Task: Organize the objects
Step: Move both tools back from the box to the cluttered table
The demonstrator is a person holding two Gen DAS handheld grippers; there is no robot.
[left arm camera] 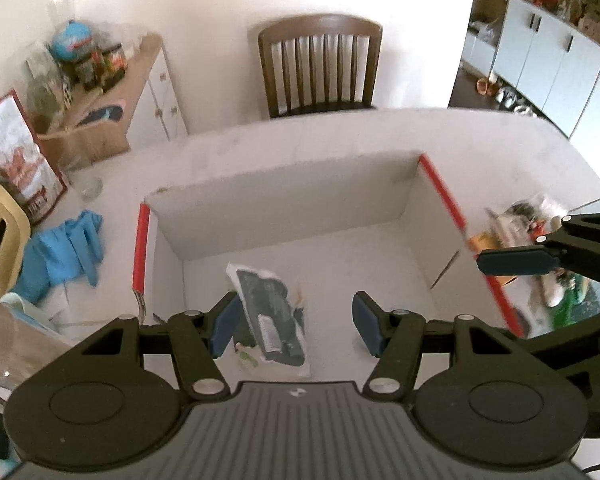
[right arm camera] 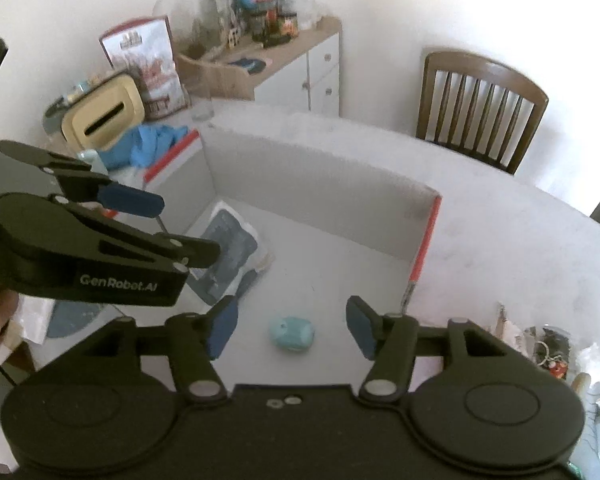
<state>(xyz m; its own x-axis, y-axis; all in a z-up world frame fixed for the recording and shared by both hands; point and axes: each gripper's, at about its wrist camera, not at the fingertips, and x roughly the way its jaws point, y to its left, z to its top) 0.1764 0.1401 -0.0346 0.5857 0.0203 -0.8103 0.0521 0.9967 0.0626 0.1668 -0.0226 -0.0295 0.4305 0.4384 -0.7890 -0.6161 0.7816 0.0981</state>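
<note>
White open-topped box (left arm camera: 284,196) with red-taped side edges, standing upright mid-tabletop. Inside, flat on box floor near left wall: dark blue-grey packet (left arm camera: 270,312) with white border, lying lengthwise. Small pale-blue rounded object (right arm camera: 293,333) lying nearer front, apart from packet.

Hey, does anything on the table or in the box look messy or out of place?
Yes. Blue gloves lie crumpled on the table left of the box, and the packet inside lies askew with a torn-looking edge. Clutter sits heaped right of the box.
</note>
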